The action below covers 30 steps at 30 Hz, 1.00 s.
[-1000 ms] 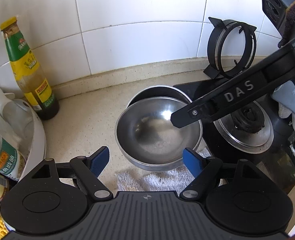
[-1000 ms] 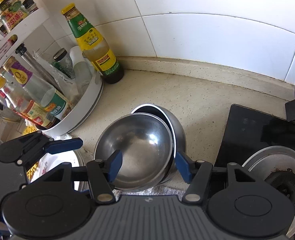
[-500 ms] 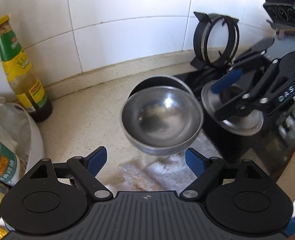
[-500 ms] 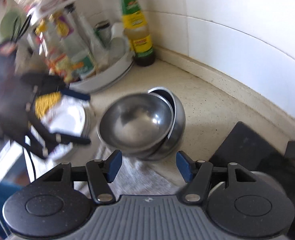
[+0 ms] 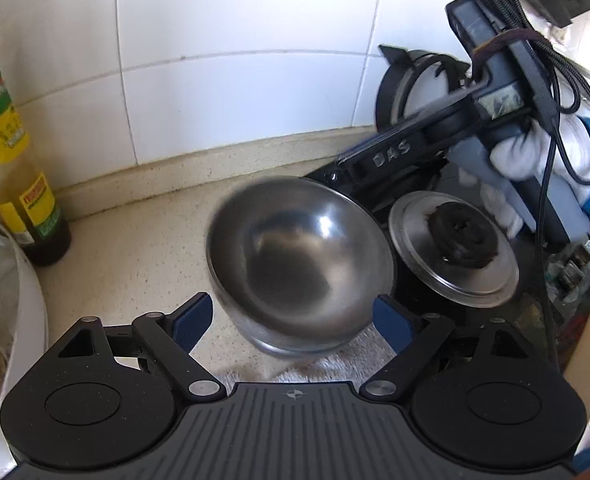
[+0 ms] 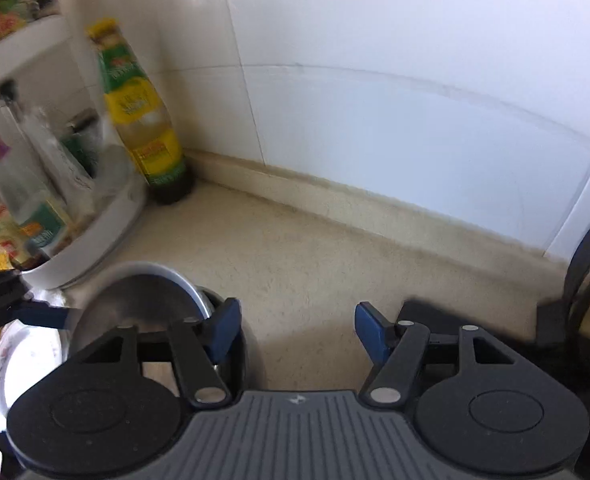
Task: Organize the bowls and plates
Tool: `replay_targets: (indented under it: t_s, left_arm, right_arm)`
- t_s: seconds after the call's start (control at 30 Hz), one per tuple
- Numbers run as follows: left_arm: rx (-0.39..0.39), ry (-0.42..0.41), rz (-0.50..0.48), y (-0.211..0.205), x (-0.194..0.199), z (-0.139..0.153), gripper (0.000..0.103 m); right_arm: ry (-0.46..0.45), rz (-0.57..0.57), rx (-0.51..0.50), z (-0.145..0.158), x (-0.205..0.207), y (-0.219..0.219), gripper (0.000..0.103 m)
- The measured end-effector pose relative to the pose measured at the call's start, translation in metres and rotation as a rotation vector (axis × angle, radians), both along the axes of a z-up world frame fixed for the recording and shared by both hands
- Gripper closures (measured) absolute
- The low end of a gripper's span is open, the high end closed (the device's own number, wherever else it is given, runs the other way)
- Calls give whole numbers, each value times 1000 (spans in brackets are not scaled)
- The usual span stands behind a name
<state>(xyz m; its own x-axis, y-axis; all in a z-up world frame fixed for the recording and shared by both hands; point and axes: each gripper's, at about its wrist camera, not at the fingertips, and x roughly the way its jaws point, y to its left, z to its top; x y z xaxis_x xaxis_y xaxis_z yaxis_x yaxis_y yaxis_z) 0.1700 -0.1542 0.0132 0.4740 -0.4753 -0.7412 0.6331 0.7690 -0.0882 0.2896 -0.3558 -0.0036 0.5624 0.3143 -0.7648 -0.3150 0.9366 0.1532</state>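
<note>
Between the wide-open blue pads of the left gripper, low in the frame, sits the steel bowl: shiny, a bit motion-blurred, nested in a second bowl whose rim peeks out underneath, both on a pale towel on the beige counter. Nothing's gripped. Right gripper has its jaws spread wide too, over bare counter, bowls at lower left of its view. Upper left there's a green-labelled sauce bottle; a burner sits right of the bowls.
</note>
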Motion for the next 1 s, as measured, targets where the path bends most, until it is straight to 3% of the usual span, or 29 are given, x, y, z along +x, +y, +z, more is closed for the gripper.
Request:
replay_targets:
  t_s: [0.17,0.4,0.6,0.8,1.0]
  left_arm:
    - [-7,30,17,-3,11,-7,14]
    - [55,-35,-61,8,3,5,8]
    - [35,-49,-44,14,7,10,7]
    - [88,-43,-178,13,0,5,7]
    - [132,-19,-252,4,4,-10,7]
  right_arm:
    - [108,-23,48,-20,6,-11,40]
    - [45,52,43,3,1,-12,40]
    - [51,39,44,6,3,-16,40]
    - [61,215,24,13,-17,-23,37]
    - [94,432,-30,11,-42,-13,30]
